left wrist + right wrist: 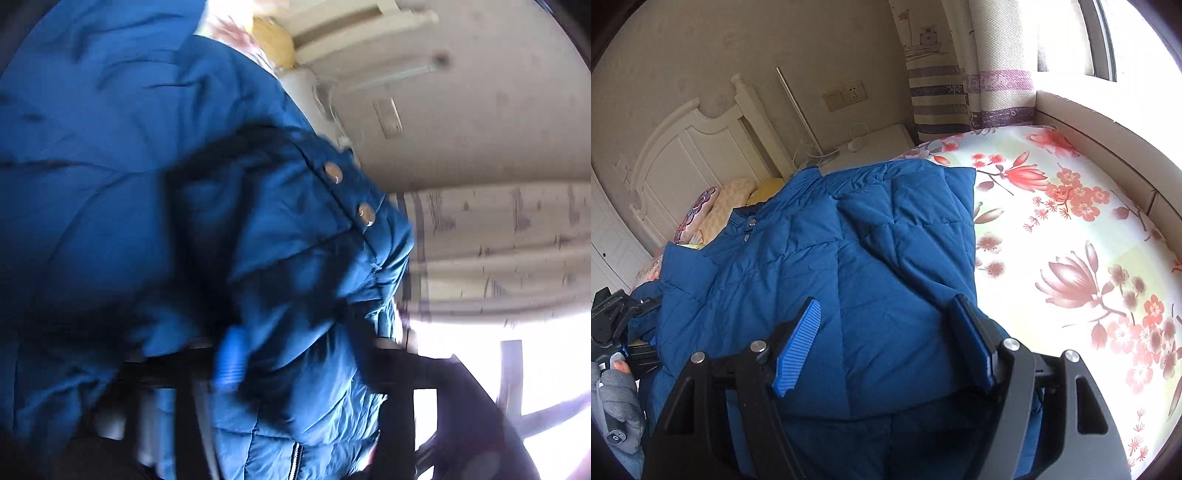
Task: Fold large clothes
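Right wrist view. Blue quilted jacket [827, 258] lies on floral bedsheet [1071, 240], collar toward 11 o'clock. Right gripper [886, 343] at 6 o'clock, jaws wide apart, blue ribbed pads [798, 347] over the jacket's near part. Left gripper [617, 325] at 9 o'clock by the jacket edge; state unclear. White headboard [687, 155] at 10 o'clock.

bed [1071, 229], floral sheet | blue padded jacket [849, 251] | pillows [716, 210] at headboard

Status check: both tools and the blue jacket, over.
Right tool open over blue puffer jacket. Left tool buried in jacket folds, blurred, grip unclear. Jacket on floral bed sheet; nothing blocking.
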`<act>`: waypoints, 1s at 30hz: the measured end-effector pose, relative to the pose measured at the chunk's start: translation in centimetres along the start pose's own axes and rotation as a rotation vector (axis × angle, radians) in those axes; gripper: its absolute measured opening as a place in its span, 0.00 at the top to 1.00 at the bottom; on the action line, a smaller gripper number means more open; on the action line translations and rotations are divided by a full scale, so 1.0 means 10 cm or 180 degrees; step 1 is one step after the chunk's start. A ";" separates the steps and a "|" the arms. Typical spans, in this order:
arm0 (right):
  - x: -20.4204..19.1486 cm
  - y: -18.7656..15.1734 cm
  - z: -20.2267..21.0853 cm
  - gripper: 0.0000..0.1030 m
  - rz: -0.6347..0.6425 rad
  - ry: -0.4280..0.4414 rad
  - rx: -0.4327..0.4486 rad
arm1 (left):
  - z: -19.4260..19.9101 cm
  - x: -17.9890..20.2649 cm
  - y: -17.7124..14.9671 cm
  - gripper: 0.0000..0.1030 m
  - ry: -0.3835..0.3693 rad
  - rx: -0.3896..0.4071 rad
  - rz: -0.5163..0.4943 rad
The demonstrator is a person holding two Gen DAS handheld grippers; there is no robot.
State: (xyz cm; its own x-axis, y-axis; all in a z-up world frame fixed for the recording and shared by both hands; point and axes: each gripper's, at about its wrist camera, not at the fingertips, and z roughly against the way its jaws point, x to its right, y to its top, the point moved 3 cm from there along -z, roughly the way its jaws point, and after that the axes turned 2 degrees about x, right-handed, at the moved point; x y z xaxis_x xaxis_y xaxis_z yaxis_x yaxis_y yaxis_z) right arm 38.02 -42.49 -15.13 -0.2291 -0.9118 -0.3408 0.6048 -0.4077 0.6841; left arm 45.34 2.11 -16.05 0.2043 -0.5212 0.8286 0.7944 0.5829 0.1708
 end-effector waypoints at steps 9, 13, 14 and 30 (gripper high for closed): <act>0.01 0.02 -0.03 0.30 0.0001 0.0040 -0.0004 | 0.78 0.63 -0.61 0.54 0.1098 0.1249 -0.2021; 0.00 0.01 -0.04 0.30 0.0014 0.0027 -0.0001 | 0.79 0.14 -0.33 0.14 0.1618 0.1207 -0.1293; 0.00 0.02 -0.04 0.30 0.0013 0.0028 -0.0003 | 0.90 0.07 -0.32 0.14 0.1572 0.1299 -0.1104; -0.21 0.05 -0.04 0.30 0.0306 -0.0602 0.0005 | 0.16 0.27 -0.47 0.08 0.2012 0.0626 -0.2376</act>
State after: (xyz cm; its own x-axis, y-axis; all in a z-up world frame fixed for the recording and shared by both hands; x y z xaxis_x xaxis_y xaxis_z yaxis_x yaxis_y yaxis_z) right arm 39.07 -40.75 -14.35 -0.3095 -0.9395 -0.1469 0.6297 -0.3183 0.7086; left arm 41.27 -1.06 -13.79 0.0036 -0.9989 0.0466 0.7463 0.0337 0.6647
